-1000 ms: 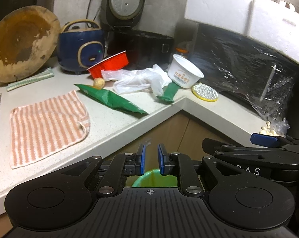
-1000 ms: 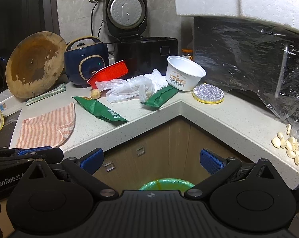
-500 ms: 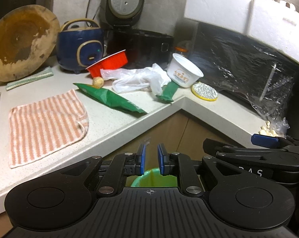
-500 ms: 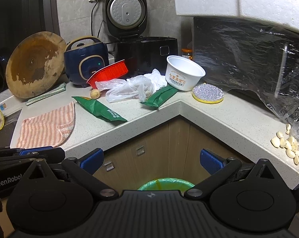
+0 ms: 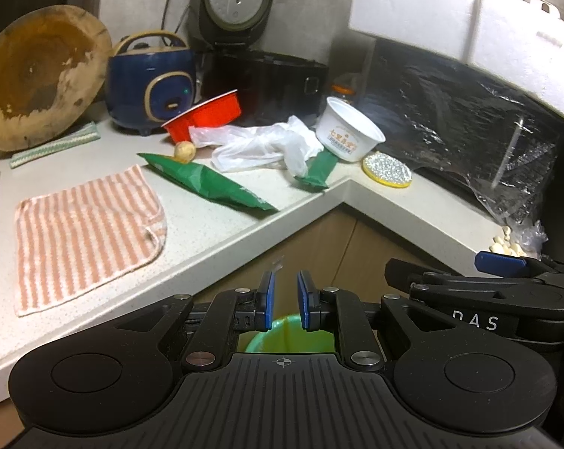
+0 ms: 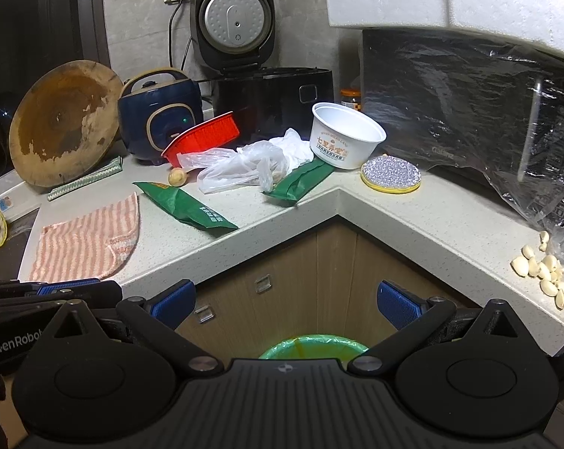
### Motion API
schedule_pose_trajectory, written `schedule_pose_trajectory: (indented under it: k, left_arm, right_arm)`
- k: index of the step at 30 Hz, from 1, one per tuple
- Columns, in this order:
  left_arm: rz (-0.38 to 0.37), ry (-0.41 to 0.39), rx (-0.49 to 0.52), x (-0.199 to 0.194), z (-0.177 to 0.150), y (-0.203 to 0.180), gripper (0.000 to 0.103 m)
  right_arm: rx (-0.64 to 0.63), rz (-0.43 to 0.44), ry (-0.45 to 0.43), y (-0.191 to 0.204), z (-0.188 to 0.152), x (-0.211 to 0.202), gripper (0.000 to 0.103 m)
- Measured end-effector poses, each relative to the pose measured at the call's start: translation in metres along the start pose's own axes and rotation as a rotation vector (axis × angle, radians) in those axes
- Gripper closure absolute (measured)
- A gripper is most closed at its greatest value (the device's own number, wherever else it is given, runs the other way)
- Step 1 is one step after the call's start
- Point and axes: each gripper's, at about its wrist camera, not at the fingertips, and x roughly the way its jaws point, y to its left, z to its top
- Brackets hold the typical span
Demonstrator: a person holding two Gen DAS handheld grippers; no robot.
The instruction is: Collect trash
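Trash all sits on the far worktop: two green wrappers, plastic bag, white bowl, red tray. Almost nothing has changed in the last second; your left view drifted slightly, so no pickup has begun. Left gripper is nearly closed on nothing, right gripper wide open and empty. Green-lined bin sits below both. The near wrapper overhangs the worktop edge, with open room in front for approach.
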Motion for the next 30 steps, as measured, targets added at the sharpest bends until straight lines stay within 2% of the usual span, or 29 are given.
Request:
schedule_pose_trajectory:
  k: [17, 24, 30]
  left_arm:
    - [-0.018, 0.026, -0.041, 0.021, 0.01, 0.018, 0.086]
    - [-0.032, 0.043, -0.066, 0.047, 0.027, 0.04, 0.086]
    - [-0.045, 0.048, -0.119, 0.081, 0.05, 0.074, 0.086]
  right_arm:
    - [-0.003, -0.018, 0.026, 0.006, 0.008, 0.019, 0.0]
    - [-0.013, -0.044, 0.045, 0.011, 0.02, 0.041, 0.0]
    - [-0.009, -0.063, 0.034, 0.014, 0.037, 0.066, 0.0]
